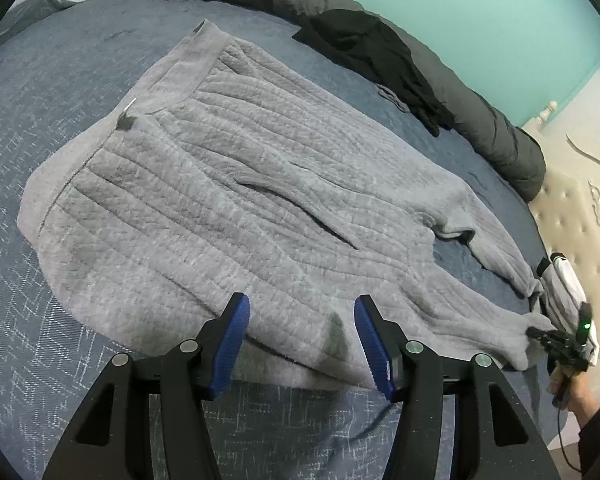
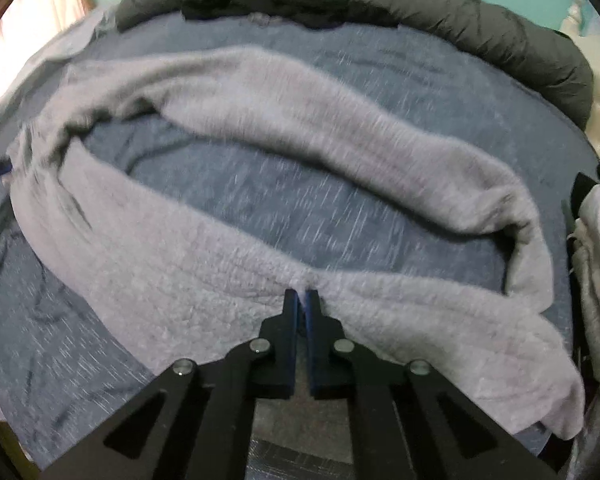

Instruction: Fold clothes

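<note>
Left gripper [image 1: 302, 322]: jaws are standing about half open, blue pads apart, nothing pinched between them. It is hovering over the near edge of the grey quilted trousers [image 1: 228, 184]; the fabric is showing in the gap between the pads, but neither pad is pressing on it.

Right gripper [image 2: 303, 300]: jaws are sitting shut, tips almost touching, and they are nipping a small gather of the same grey fabric [image 2: 204, 280] at the inner edge of the nearer leg. The right wrist view is motion-blurred, so how much cloth is caught cannot be told. From the left wrist view the right gripper [image 1: 540, 334] is meeting the end of one trouser leg at the far right, with a hand [image 1: 568, 384] and dark sleeve behind it.

Trousers are lying spread flat on the blue patterned bedsheet [image 1: 28, 128], waistband [image 1: 188, 60] pointing away toward the upper left, legs running toward the right. In the right wrist view the two legs are forming an open loop with bare sheet [image 2: 300, 200] showing inside it.

Beyond the trousers: a black garment [image 1: 380, 60] is resting against a rolled dark grey duvet [image 1: 496, 136] along the far edge of the bed. A cream tufted headboard [image 1: 572, 224] is standing at the right, teal wall [image 1: 480, 8] behind. Pale folded cloth [image 2: 596, 240] is lying just beside the leg ends.
</note>
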Motion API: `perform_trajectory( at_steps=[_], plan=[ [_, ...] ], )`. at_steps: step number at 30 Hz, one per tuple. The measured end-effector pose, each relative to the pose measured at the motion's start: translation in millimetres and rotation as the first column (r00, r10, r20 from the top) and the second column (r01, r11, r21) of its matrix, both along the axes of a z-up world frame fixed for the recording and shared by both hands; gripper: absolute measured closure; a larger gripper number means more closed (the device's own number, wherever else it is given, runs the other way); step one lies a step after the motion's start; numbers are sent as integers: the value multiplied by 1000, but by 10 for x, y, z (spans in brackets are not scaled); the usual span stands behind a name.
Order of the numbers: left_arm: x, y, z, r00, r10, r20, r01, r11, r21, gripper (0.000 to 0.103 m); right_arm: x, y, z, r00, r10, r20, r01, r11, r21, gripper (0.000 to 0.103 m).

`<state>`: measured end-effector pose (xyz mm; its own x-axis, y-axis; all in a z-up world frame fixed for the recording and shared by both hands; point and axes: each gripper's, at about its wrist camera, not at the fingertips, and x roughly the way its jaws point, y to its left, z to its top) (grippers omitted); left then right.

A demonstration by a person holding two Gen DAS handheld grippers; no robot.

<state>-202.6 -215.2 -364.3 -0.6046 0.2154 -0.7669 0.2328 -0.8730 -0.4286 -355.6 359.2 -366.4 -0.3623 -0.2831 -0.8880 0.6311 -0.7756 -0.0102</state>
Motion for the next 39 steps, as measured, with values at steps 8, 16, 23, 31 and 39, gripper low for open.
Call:
perform_trajectory(
  at_steps=[8, 16, 23, 31, 39],
  plan=[
    [17, -14, -127, 1000, 12, -3, -12, 1000, 29, 44, -338, -76, 376, 997, -61, -46, 59, 997, -40, 100],
    [33, -35, -75, 1000, 7, -14, -7, 1000, -1, 44, -805, -449, 8, 990, -130, -46, 134, 983, 121, 100],
    [77, -174, -59, 999, 41, -23, -41, 999, -3, 44, -908, -393, -91, 965, -251, -80, 258, 961, 98, 100],
    [262, -516, 17, 992, 127, -22, -126, 992, 12, 44, -477, 28, 353, 913, -382, -145, 367, 922, -123, 92],
    [515, -691, 33, 989, 141, 41, -143, 989, 33, 44, 322, 687, 338, 904, -425, -36, 410, 889, -201, 70]
  ],
)
